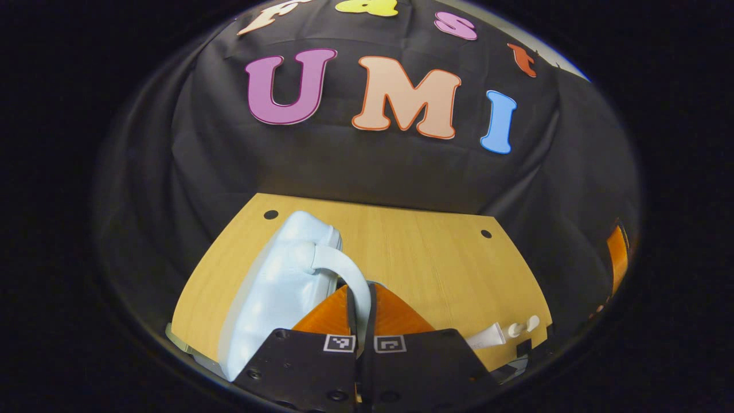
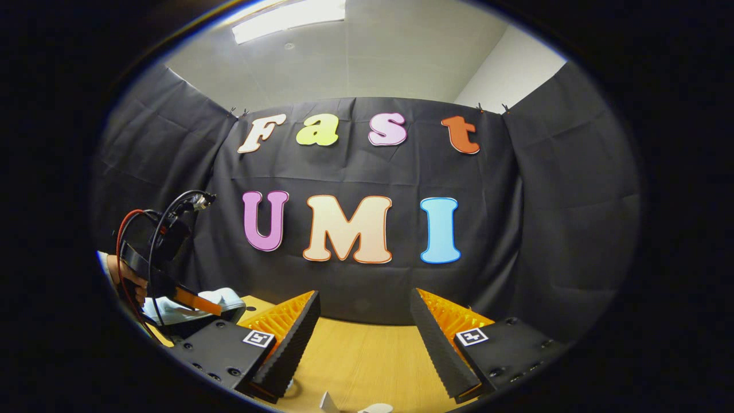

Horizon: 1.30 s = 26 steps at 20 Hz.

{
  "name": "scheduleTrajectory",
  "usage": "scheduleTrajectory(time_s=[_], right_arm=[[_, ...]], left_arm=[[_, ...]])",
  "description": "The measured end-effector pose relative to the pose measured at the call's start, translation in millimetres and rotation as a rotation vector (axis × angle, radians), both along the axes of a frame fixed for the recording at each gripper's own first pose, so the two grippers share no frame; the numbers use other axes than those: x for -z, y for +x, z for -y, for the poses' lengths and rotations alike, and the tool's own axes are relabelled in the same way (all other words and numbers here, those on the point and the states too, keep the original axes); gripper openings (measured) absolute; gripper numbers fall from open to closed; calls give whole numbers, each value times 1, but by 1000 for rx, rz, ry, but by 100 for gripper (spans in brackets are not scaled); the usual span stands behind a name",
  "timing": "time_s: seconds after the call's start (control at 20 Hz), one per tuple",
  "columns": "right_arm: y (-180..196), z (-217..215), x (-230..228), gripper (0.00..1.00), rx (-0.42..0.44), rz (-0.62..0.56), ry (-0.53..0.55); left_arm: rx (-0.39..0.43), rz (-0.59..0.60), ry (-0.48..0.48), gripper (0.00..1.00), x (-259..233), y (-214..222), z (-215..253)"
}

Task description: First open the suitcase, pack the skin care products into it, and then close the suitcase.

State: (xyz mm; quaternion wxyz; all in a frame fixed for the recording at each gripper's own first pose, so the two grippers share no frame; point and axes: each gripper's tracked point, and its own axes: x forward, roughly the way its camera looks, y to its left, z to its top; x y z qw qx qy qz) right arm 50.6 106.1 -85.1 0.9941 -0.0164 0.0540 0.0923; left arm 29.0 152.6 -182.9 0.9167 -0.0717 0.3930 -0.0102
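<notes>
A pale blue suitcase (image 1: pixel 275 292) lies on the left part of the wooden table (image 1: pixel 424 258). Its white handle (image 1: pixel 344 269) arcs from the case's edge down between the orange fingers of my left gripper (image 1: pixel 361 312), which is shut on it. I cannot tell whether the case's lid is open. A white tube (image 1: pixel 487 337) and a small white bottle (image 1: pixel 523 327) lie near the table's right front edge. My right gripper (image 2: pixel 364 344) hangs open above the table with nothing between its fingers. In the right gripper view, a hand holds the left gripper (image 2: pixel 195 301) at the suitcase (image 2: pixel 226 297).
Red and black cables (image 2: pixel 137 229) loop above the left gripper. The table has two dark holes (image 1: pixel 270 214) near its far corners. Small white objects (image 2: pixel 375 408) peek in at the bottom edge below the right gripper. An orange part of the right gripper (image 1: pixel 616 258) shows far right.
</notes>
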Motion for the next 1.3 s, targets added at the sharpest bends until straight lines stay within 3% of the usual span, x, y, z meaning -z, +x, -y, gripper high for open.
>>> scheduleTrajectory(time_s=[0.2, 0.55, 0.85, 1.3], right_arm=[[4, -27, 1, 99, -3, 4, 11], [9, -72, 2, 99, 18, 20, 33], [9, -108, 6, 99, 25, 19, 32], [12, -133, 7, 99, 30, 15, 11]], left_arm=[[1, 17, -7, 0, -9, 6, -29], [0, 50, 96, 0, -18, 16, -113], [5, 63, 99, 0, -13, 20, -163], [-77, 24, 128, 0, 11, 7, -245]])
